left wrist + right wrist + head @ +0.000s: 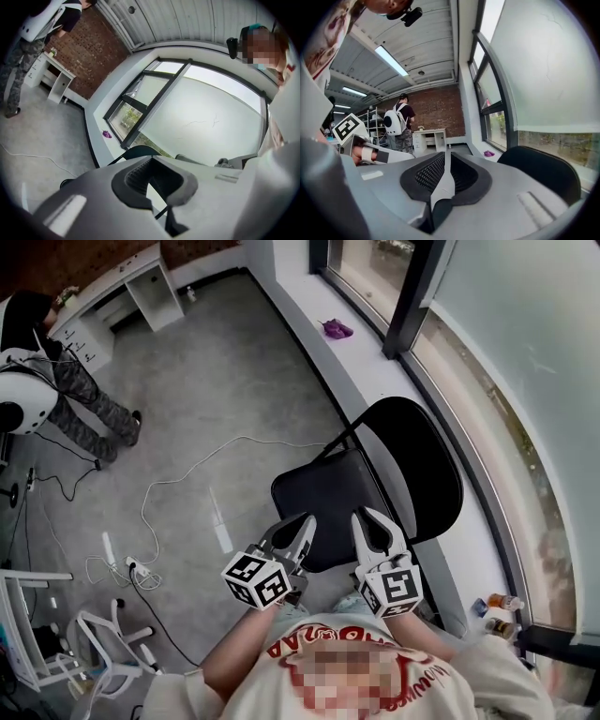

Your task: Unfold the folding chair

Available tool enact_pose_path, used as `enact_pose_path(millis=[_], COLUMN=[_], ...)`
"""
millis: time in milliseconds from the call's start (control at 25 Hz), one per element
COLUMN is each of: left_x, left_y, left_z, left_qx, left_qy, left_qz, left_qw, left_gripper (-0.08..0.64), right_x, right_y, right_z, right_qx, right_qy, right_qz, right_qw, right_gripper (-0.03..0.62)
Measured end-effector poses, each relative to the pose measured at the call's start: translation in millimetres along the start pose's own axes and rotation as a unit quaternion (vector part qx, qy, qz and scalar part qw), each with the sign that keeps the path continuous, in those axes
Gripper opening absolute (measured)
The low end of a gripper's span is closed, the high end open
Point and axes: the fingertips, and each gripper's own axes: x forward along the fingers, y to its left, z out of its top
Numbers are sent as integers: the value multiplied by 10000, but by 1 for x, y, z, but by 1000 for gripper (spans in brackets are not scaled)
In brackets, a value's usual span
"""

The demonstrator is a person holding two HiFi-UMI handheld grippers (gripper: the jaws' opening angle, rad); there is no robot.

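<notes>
The chair (333, 498) is open. It stands on the gray floor (216, 381), right beside the white ledge (319, 306) under the window (525, 334). It is just in front of the person who holds the grippers.

Its seat (323, 493) lies flat. Its back (427, 460) stands up on the right side, next to the ledge. So the chair runs from the seat on the left to the back on the right, and it faces left, into the room.

The chair is all black. The seat is almost square with soft corners. The back is round at the top. Thin black bars join the two at the far side.

The left gripper (296, 523) hangs over the near left part of the seat. In the left gripper view its jaws (151, 180) stand a little apart, with nothing between them. The top of the chair back (140, 150) shows just past them.

The right gripper (368, 514) hangs over the near right part of the seat. In the right gripper view its jaws (445, 176) show only a thin gap, and nothing is in it. The chair back (539, 171) is to the right of them.

A white cable (187, 474) lies on the floor to the left. A small purple thing (337, 330) lies on the ledge, far away. Another person (66, 390) stands far left by a white desk (122, 296).
</notes>
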Motion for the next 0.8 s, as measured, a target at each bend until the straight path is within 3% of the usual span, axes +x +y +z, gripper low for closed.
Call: enact_pose_path(millis=[160,320,600,800], left_x=[-1,-13,-48,-69], left_y=[-8,-14,-11,-14], left_z=[26,42,41,32], left_qx=[155,263,645,662], left_qy=[-170,-194,131,345], left_qz=[-70,-207,-506,-872], left_qw=[9997,9993,9966,9934], left_gripper=[5,5,5,5], right_x=[8,11,15,4], right_y=[19,37,80,111], right_z=[35,53,47,42], right_qx=[-254,-273,-198,-282], right_qy=[-316,-483,-453,-486], right_qz=[221,257,-57,-156], right_qw=[9989,9981,9988,9983], right_gripper=[23,23,24,25])
